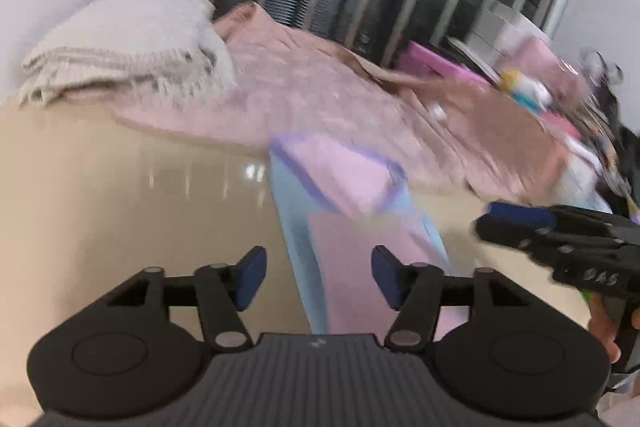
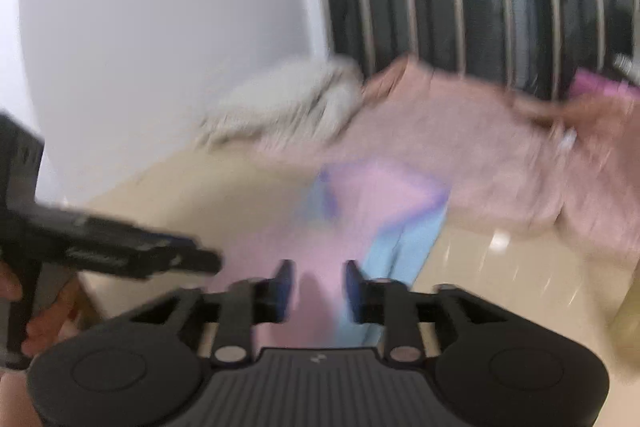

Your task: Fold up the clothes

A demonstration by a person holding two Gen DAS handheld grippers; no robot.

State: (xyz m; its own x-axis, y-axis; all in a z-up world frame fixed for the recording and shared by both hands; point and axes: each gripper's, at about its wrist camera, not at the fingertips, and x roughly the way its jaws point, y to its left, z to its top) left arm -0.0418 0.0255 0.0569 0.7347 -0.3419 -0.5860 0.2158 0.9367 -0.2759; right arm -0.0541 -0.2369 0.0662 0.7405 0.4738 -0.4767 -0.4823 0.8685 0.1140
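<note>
Lying on the glossy beige tabletop [image 1: 120, 187], a soft pink-and-blue folded garment [image 1: 344, 187]; left gripper [image 1: 318, 277] spread wide, empty above it; right gripper [image 2: 316, 287] partly open, holding nothing

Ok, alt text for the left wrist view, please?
The open left hand-held gripper hovers over a pink and light-blue garment lying on a glossy beige table. The right hand-held gripper enters from the right; a cream blanket sits behind.
</note>
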